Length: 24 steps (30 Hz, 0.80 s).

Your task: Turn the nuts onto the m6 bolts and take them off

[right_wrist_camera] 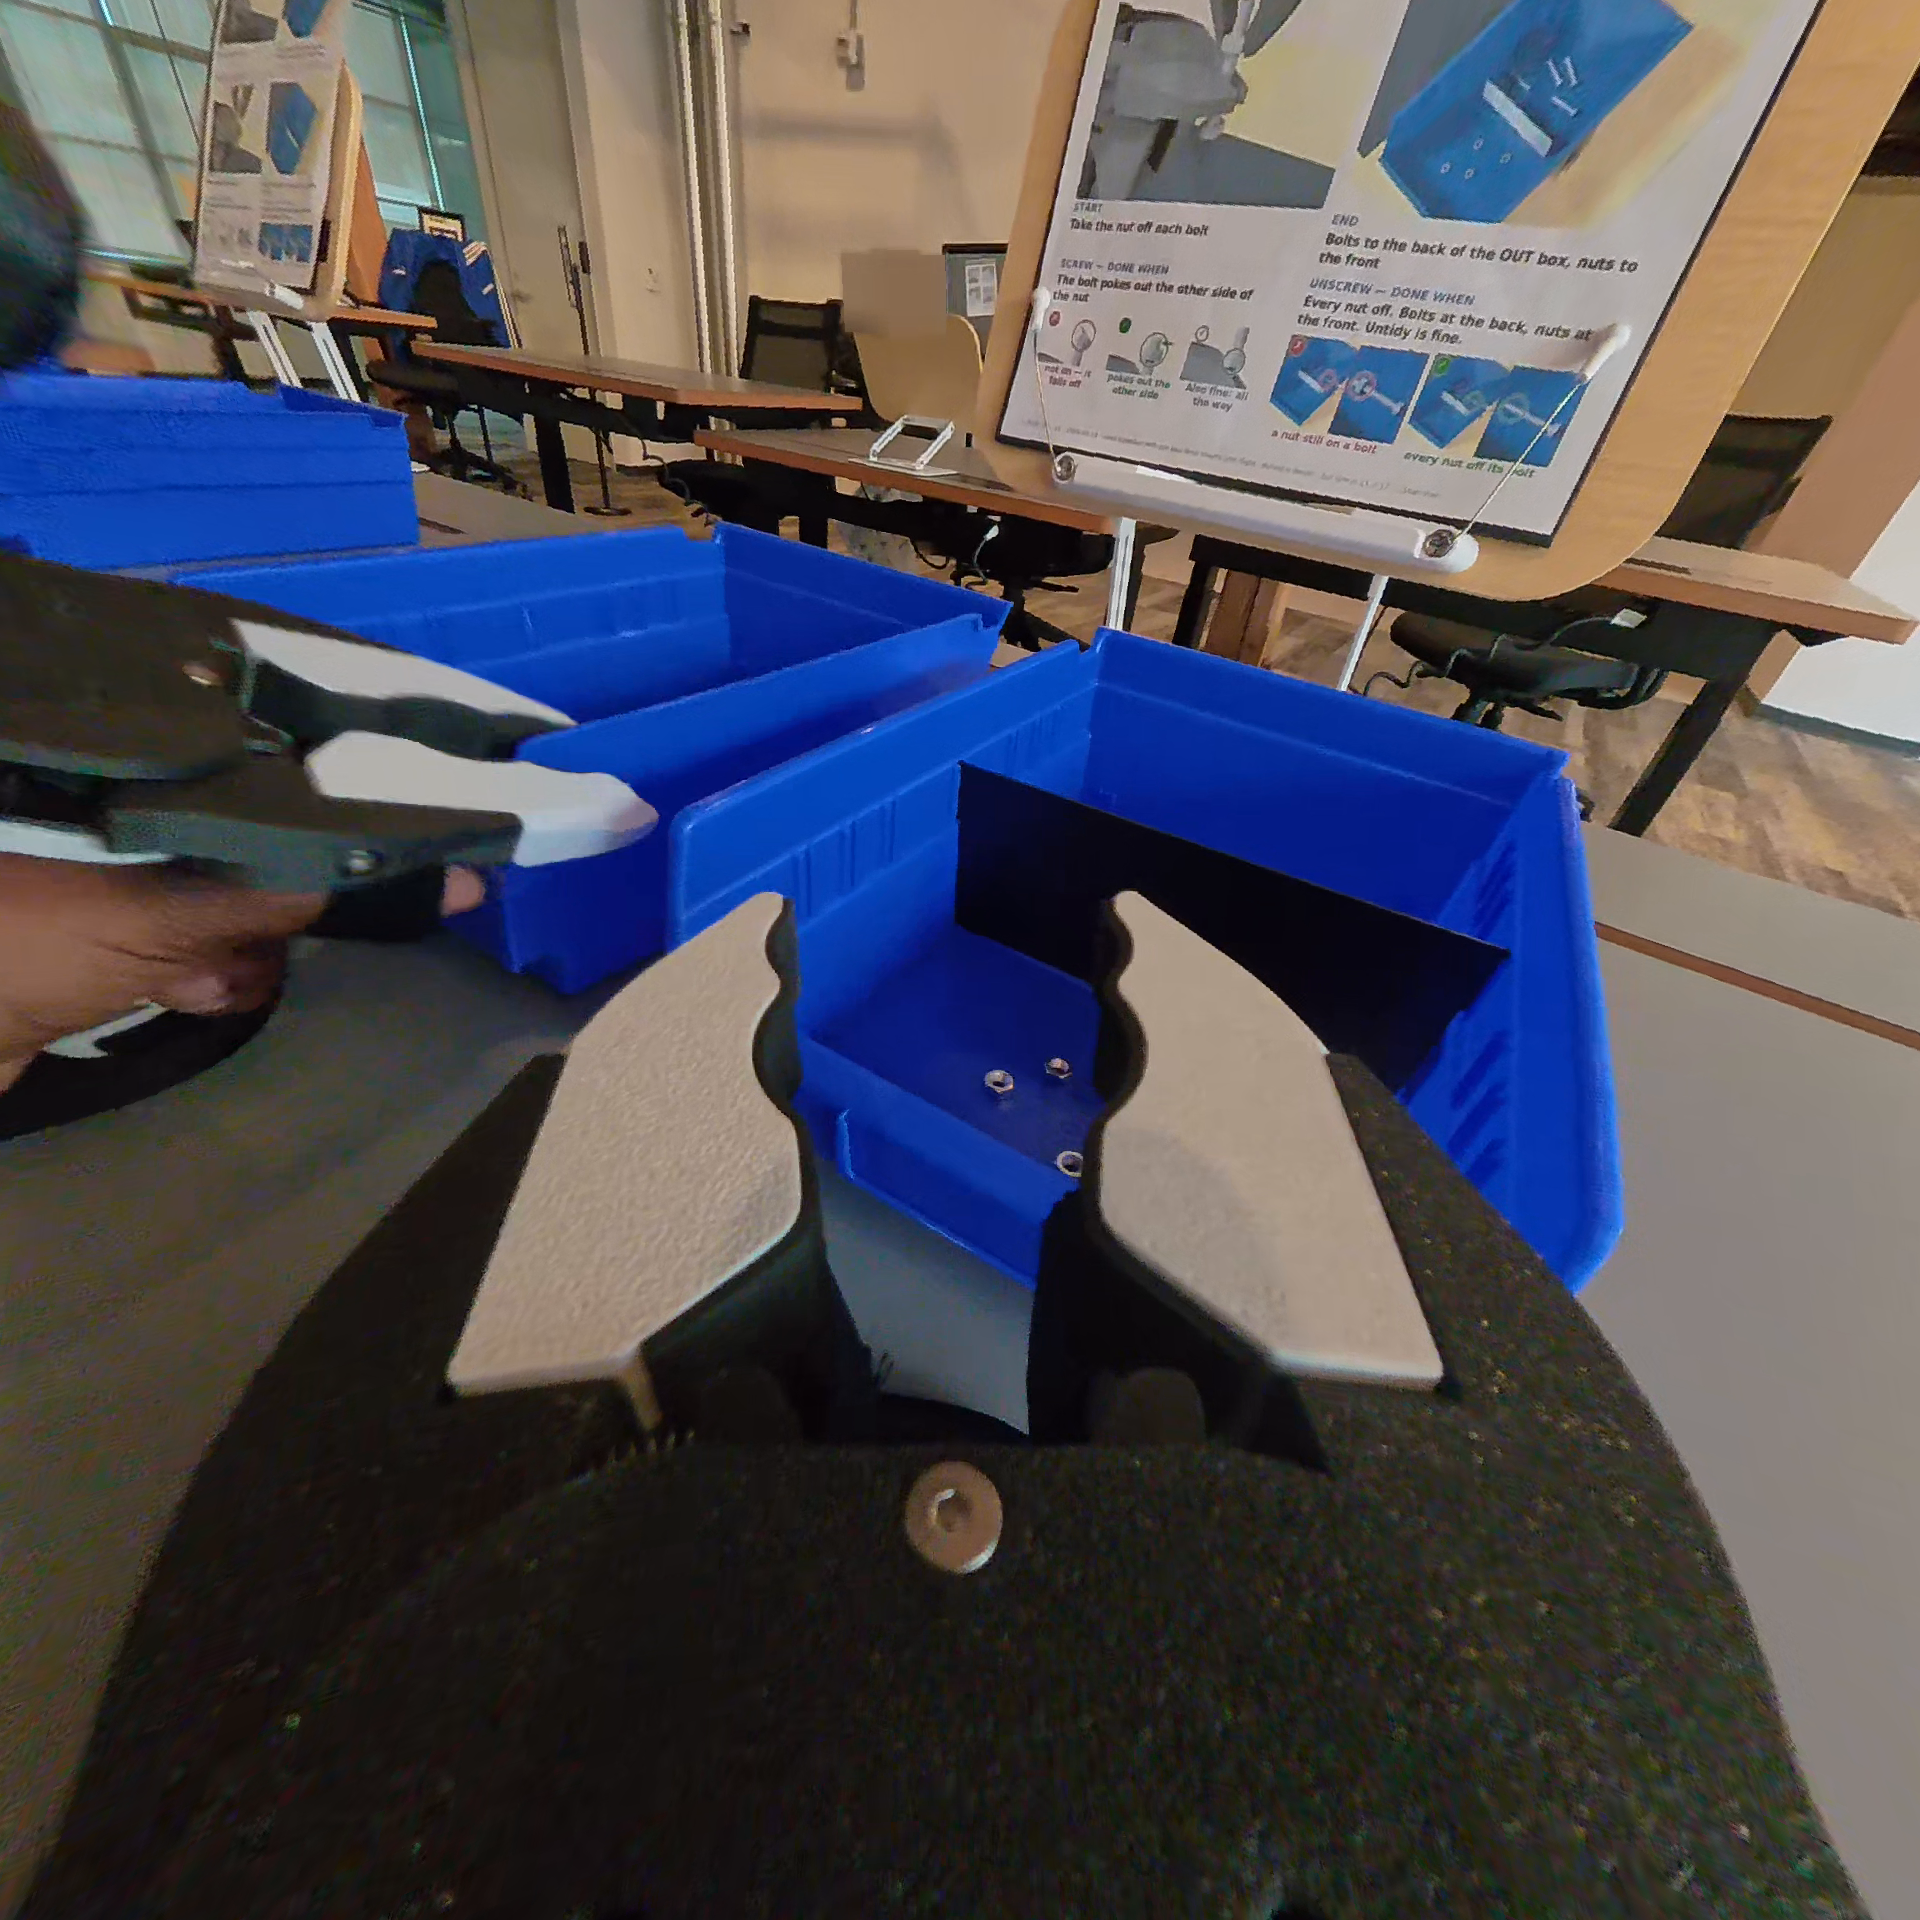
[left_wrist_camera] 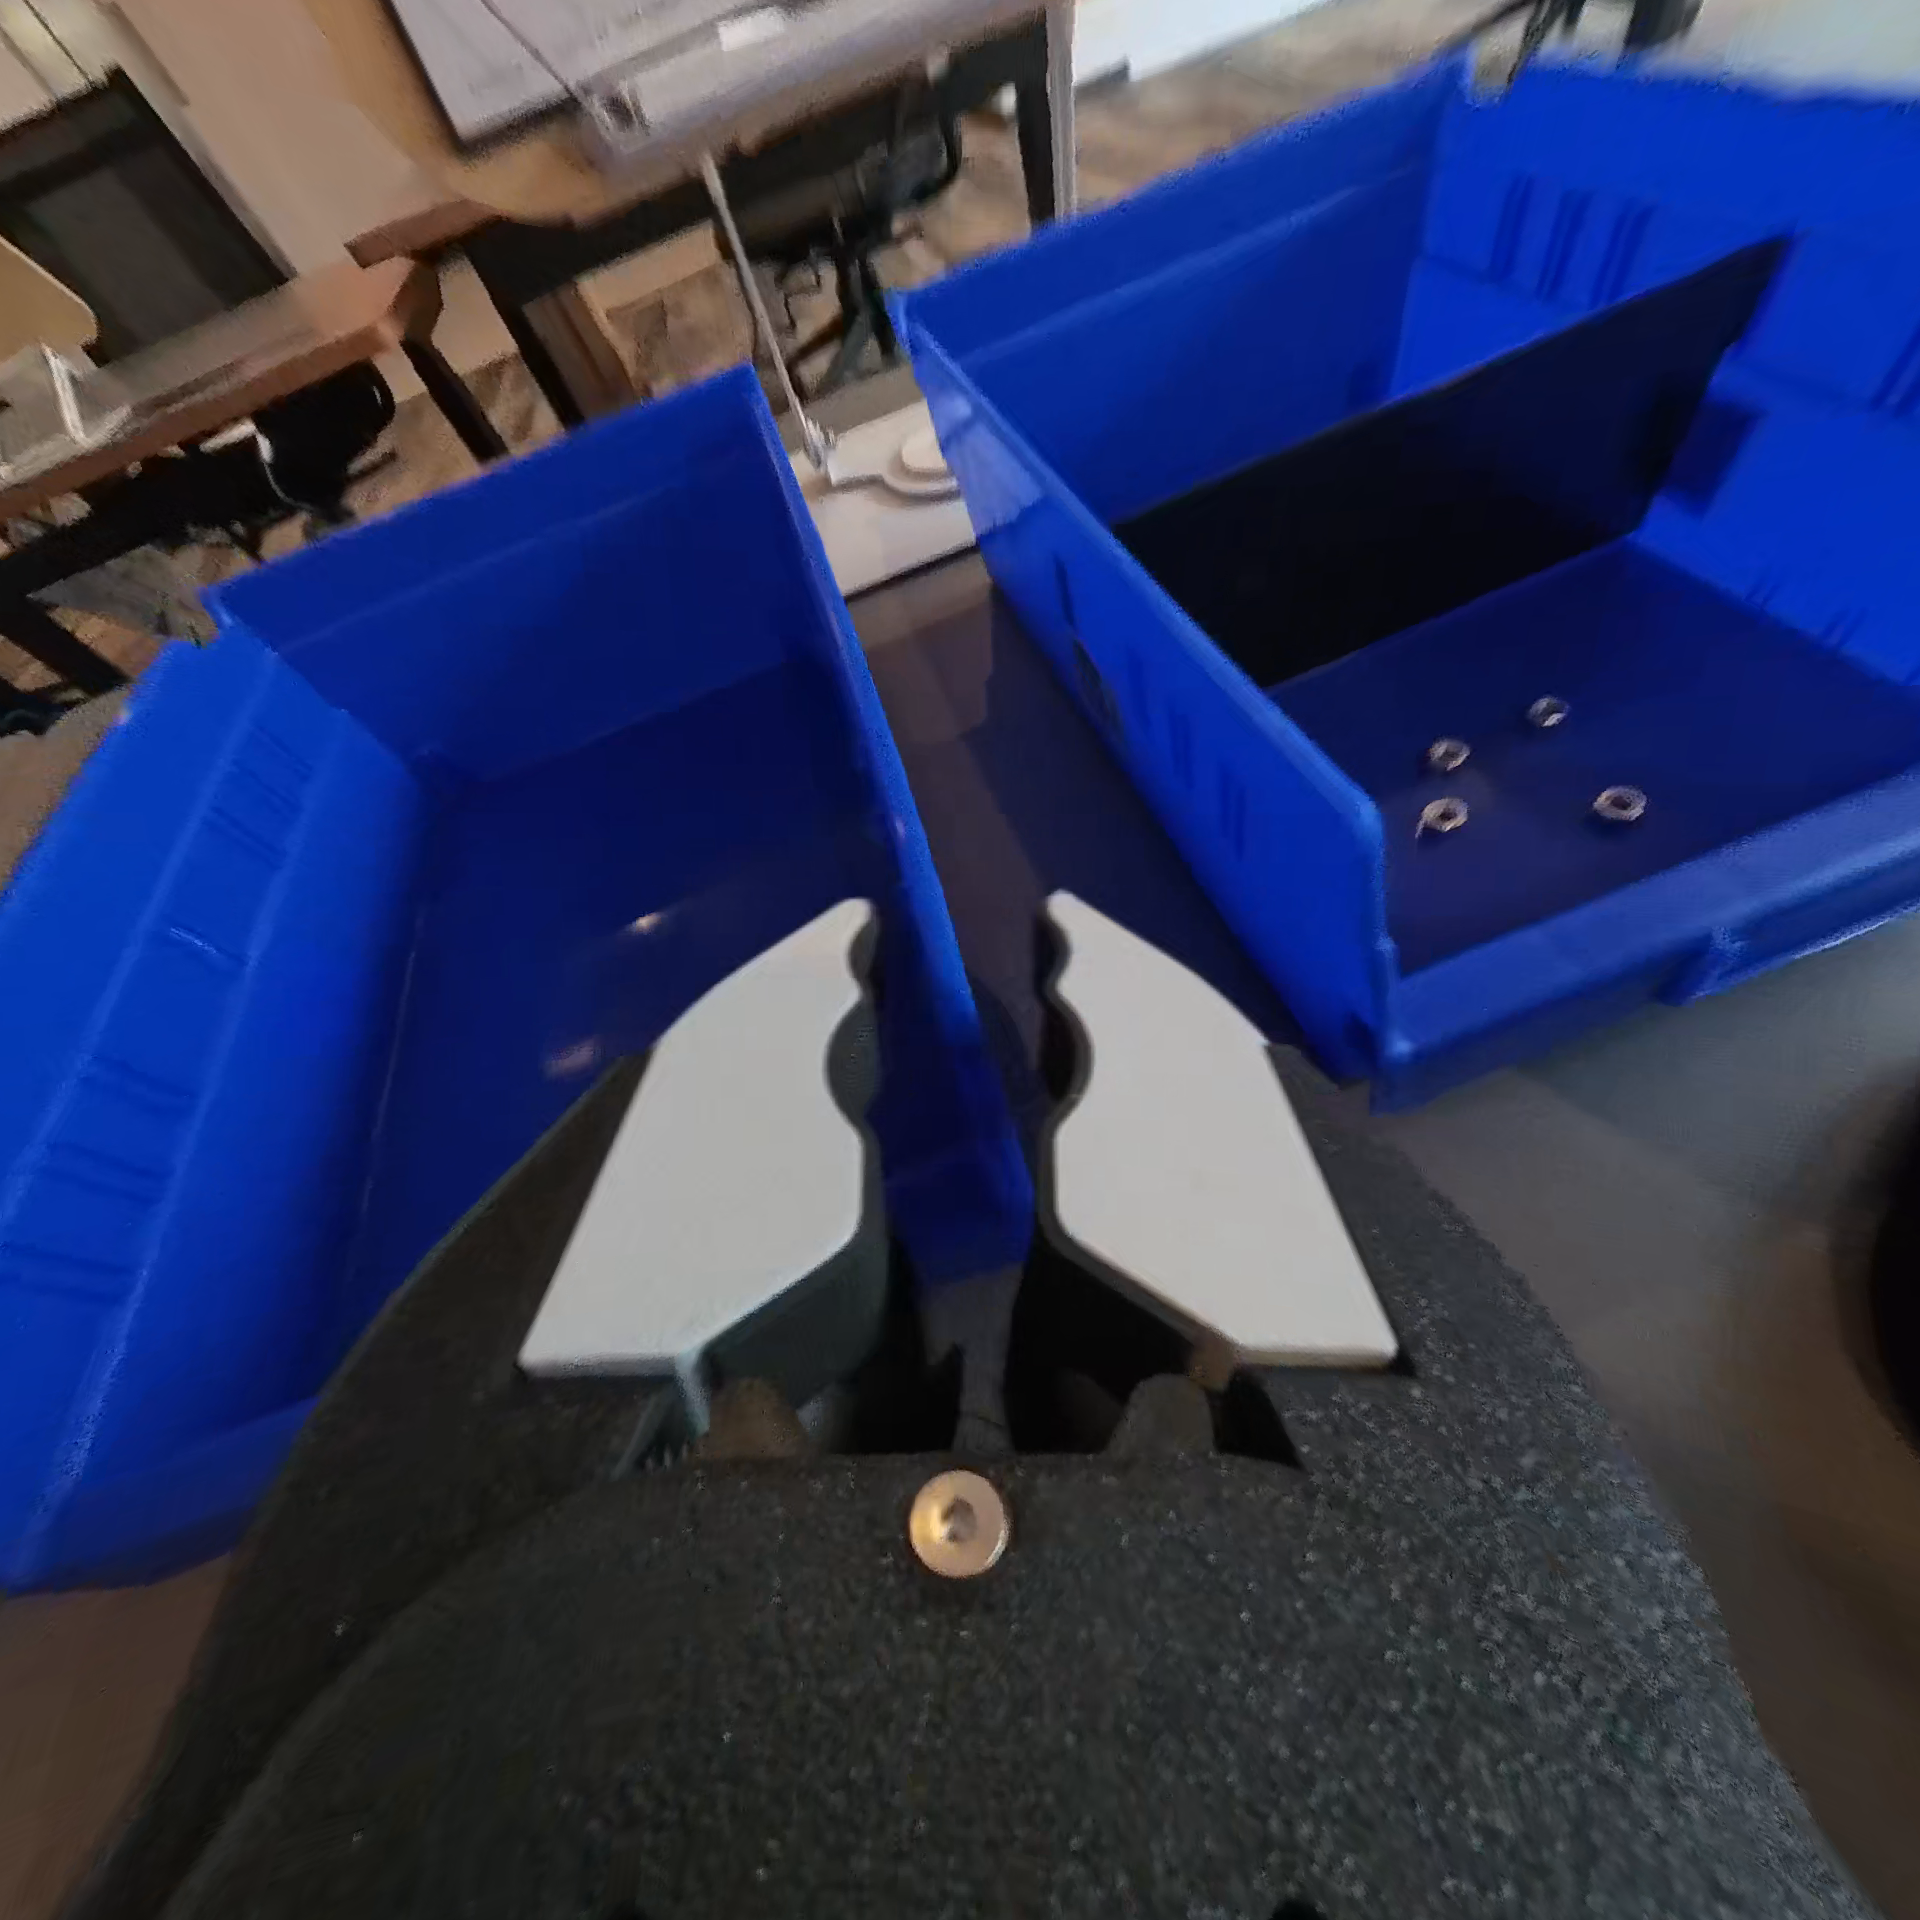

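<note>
Two blue bins stand side by side on a grey table [right_wrist_camera: 312,1195]. My left gripper [left_wrist_camera: 961,914] is open and straddles the right side wall [left_wrist_camera: 831,644] of the left bin [right_wrist_camera: 644,623]. The right pad stands clear of the wall. It also shows at the left of the right wrist view [right_wrist_camera: 608,769], fingers apart at that bin's front. The right bin [left_wrist_camera: 1195,675] has a black divider [right_wrist_camera: 1247,914], and several loose nuts [left_wrist_camera: 1442,816] lie in its front part. My right gripper [right_wrist_camera: 951,914] is open and empty above that front part, over the nuts [right_wrist_camera: 1000,1083].
An instruction board [right_wrist_camera: 1351,260] on a stand is behind the right bin. Another blue bin [right_wrist_camera: 208,457] sits at the far left. A person's hand [right_wrist_camera: 156,956] holds the left gripper. Desks and chairs stand beyond the table.
</note>
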{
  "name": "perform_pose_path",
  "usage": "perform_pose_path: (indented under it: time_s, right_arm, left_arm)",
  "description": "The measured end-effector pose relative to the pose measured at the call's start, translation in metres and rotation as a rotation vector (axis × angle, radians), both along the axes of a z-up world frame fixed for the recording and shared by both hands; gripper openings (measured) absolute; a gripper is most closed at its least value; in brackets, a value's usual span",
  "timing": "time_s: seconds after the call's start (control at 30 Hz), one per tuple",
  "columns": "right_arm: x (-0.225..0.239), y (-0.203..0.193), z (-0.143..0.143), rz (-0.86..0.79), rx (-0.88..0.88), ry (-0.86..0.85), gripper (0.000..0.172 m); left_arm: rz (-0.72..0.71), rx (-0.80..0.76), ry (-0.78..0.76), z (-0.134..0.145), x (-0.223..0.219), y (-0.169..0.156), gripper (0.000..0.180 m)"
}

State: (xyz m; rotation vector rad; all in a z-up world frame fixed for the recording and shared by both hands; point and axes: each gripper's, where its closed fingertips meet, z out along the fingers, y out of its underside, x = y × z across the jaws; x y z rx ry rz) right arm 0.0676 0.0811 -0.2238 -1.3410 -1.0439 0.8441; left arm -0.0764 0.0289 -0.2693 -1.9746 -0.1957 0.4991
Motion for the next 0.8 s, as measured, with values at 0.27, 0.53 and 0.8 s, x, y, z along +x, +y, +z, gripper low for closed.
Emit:
perform_pose_path:
  time_s: [0.27, 0.53, 0.8]
  right_arm:
    - [0.031, 0.025, 0.013, -0.140, 0.018, -0.020, 0.067]
    - [0.079, 0.081, -0.031, -0.299, -0.095, -0.260, 0.075]
    - [0.059, 0.102, -0.063, -0.280, -0.067, -0.457, 0.043]
  left_arm:
    - [-0.204, 0.219, -0.004, 0.052, 0.077, -0.015, 0.049]
    - [-0.180, 0.131, -0.147, 0.002, 0.067, 0.015, 0.043]
    - [-0.175, 0.064, -0.183, -0.021, 0.061, 0.037, 0.049]
